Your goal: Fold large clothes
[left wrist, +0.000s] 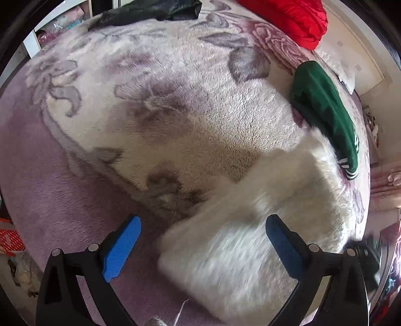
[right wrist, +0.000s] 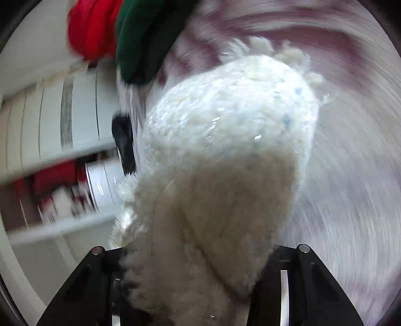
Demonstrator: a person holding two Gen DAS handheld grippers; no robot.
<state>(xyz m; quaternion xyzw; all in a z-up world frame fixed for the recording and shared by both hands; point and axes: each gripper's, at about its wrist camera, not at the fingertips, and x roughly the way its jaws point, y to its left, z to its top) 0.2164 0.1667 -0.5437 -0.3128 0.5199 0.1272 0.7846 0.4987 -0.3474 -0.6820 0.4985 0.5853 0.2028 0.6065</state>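
Note:
A white fluffy garment (left wrist: 250,238) lies folded at the near right of the bed, blurred by motion. My left gripper (left wrist: 203,220) hovers over its near left corner. Its blue pads (left wrist: 120,248) stand wide apart and open, touching nothing. In the right wrist view the same white garment (right wrist: 225,125) rises in a thick bunch straight out of my right gripper (right wrist: 198,263). The fleece fills the gap between the jaws and hides the fingertips, so that gripper is shut on it.
A floral fleece blanket (left wrist: 163,100) covers the bed. A green garment (left wrist: 323,107) lies beside the white one, a red garment (left wrist: 293,17) at the far right and a dark one (left wrist: 150,10) at the far edge. White shelves (right wrist: 50,163) stand left of the right gripper.

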